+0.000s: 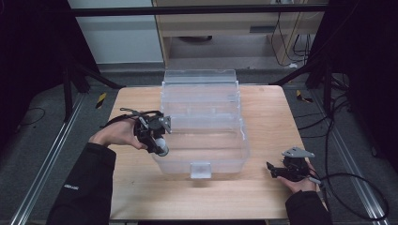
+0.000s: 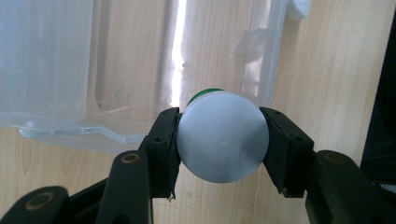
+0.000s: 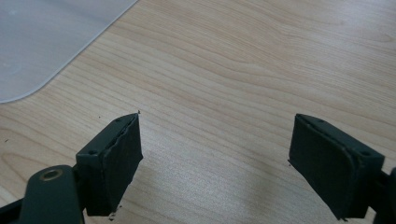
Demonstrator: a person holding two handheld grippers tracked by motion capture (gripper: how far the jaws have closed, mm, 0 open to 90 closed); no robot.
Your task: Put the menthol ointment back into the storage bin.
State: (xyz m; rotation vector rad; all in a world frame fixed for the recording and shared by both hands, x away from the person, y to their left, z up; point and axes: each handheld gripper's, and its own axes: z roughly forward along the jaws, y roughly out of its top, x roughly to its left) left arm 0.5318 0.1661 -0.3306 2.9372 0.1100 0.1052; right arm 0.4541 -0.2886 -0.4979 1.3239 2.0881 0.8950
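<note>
Item: small white bottle, green band at far end, base toward camera. Location: clamped between jaws of left tool, held at left wall of clear plastic bin, above light wood desk.

Bin: open, hinged lid folded back, latch tab at front. Looks empty.

Right tool: jaws spread wide, nothing between, resting low at desk's right front.

Likely step: placing bottle in bin. Advice: carry clear over rim, lower near floor, then release; round body may roll.
</note>
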